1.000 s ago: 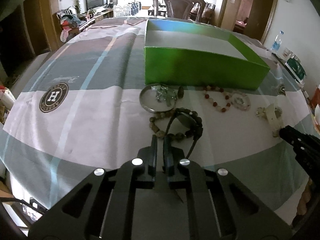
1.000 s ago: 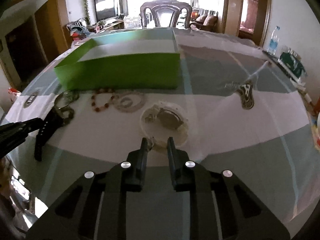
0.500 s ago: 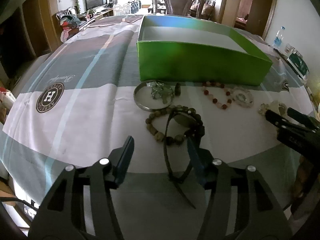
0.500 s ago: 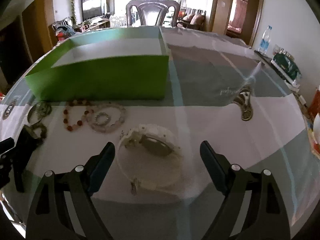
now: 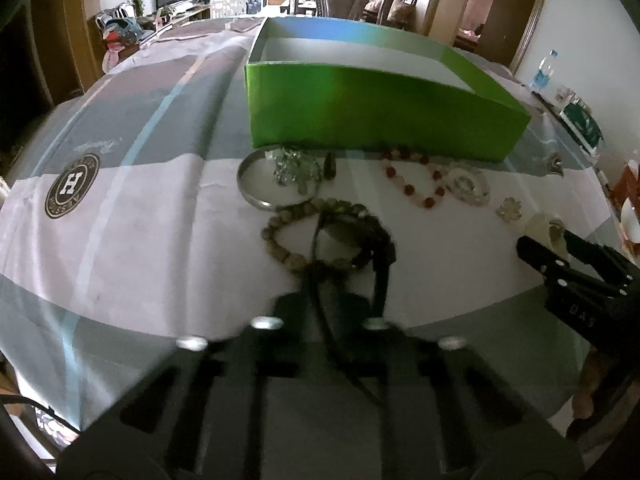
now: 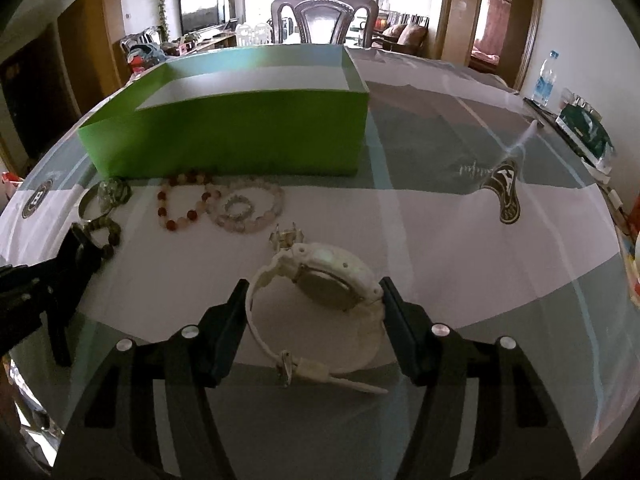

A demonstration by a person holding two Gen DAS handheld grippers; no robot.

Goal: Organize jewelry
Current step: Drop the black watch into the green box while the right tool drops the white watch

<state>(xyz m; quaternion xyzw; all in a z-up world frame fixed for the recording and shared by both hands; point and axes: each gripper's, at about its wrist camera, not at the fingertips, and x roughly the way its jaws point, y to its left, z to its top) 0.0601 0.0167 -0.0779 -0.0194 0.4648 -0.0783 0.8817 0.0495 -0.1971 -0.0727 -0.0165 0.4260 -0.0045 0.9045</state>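
The left gripper (image 5: 320,312) is closed, its two black fingers together on the thin black strap of a dark watch (image 5: 352,236). This watch lies on the white band of the tablecloth (image 5: 140,240), on top of a bracelet of brown-olive round beads (image 5: 280,248). Just behind them are a plain silver metal bangle (image 5: 250,188) with a small clear crystal piece (image 5: 290,166) inside it.

The right gripper (image 6: 312,300) has its jaws wide apart and they have just been closing a little. Between them lies a white plastic watch with a round face (image 6: 328,284); its case looks very near the right finger, but I cannot tell if the pads press on it.

Behind the white watch lie a bracelet of red and pale pink beads (image 6: 180,204) and a bracelet of clear pale beads (image 6: 248,210), both just in front of the open green cardboard box (image 6: 240,136). The box stands on the grey part of the cloth.
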